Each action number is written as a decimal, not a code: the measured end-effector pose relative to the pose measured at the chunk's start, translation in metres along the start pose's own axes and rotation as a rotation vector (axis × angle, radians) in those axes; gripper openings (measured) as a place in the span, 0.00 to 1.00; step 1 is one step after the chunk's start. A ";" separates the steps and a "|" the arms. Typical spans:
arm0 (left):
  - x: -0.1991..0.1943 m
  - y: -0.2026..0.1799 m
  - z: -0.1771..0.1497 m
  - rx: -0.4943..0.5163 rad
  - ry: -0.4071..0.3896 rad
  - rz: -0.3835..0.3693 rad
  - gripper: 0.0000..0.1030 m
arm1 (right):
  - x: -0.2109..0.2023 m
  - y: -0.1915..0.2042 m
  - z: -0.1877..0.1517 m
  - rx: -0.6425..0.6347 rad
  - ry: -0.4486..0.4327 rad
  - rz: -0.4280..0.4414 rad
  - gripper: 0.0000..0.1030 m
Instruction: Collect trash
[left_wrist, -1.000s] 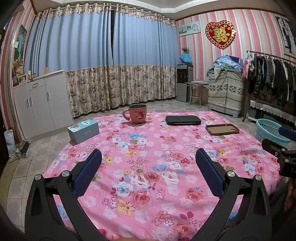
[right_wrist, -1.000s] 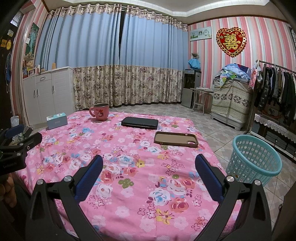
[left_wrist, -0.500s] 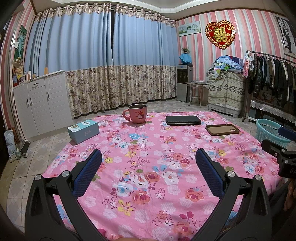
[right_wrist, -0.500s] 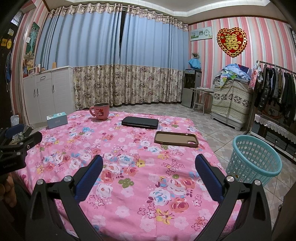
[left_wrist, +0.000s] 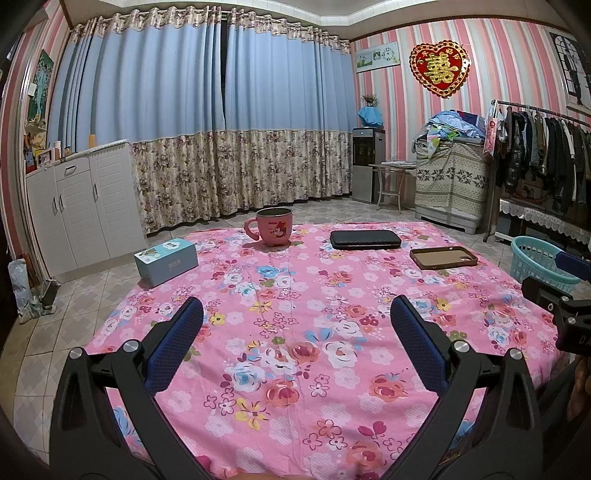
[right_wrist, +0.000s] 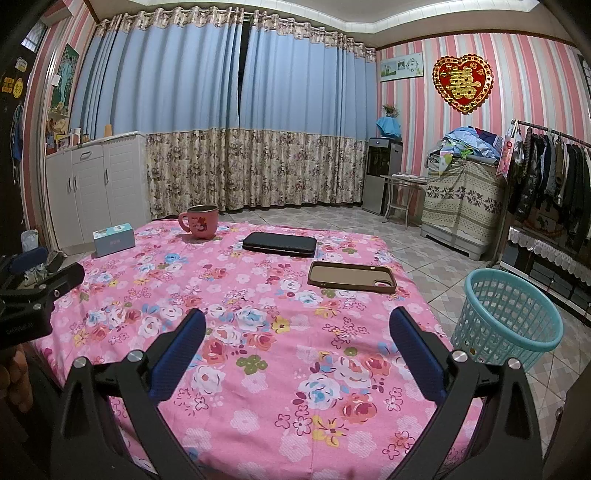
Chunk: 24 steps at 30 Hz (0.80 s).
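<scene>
A pink floral worktop (right_wrist: 258, 369) carries a black case (right_wrist: 280, 244), a brown phone case (right_wrist: 351, 277), a blue box (left_wrist: 166, 257) and a pink mug (left_wrist: 274, 230). A teal basket (right_wrist: 506, 325) stands on the floor beside it. The left claw (left_wrist: 294, 343) and right claw (right_wrist: 297, 345) are both spread wide, gripping nothing.

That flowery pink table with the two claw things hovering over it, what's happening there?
A person holds a grasping tool in each hand above the pink floral tablecloth. The left tool and the right tool are both open and hold nothing. On the cloth sit a pink mug, a blue box, a black case and a brown phone case. A teal basket stands on the floor beside the table. Nothing has been picked up yet.
</scene>
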<state>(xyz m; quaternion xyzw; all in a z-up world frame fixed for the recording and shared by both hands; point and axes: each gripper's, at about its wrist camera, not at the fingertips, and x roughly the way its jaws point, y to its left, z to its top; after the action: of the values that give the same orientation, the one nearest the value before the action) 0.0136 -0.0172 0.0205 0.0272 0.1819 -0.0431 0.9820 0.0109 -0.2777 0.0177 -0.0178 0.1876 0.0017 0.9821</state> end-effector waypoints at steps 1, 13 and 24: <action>0.000 0.000 0.000 0.000 0.000 0.000 0.95 | 0.001 0.000 0.000 0.000 0.000 0.000 0.95; 0.000 0.000 0.000 0.000 0.000 -0.001 0.95 | 0.001 0.000 0.000 0.000 0.001 0.000 0.95; 0.002 0.000 -0.001 -0.014 0.004 -0.008 0.95 | 0.001 0.001 0.000 -0.003 0.001 0.000 0.95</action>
<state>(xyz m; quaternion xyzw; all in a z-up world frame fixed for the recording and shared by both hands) 0.0157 -0.0171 0.0190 0.0195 0.1843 -0.0457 0.9816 0.0115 -0.2767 0.0174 -0.0193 0.1883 0.0022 0.9819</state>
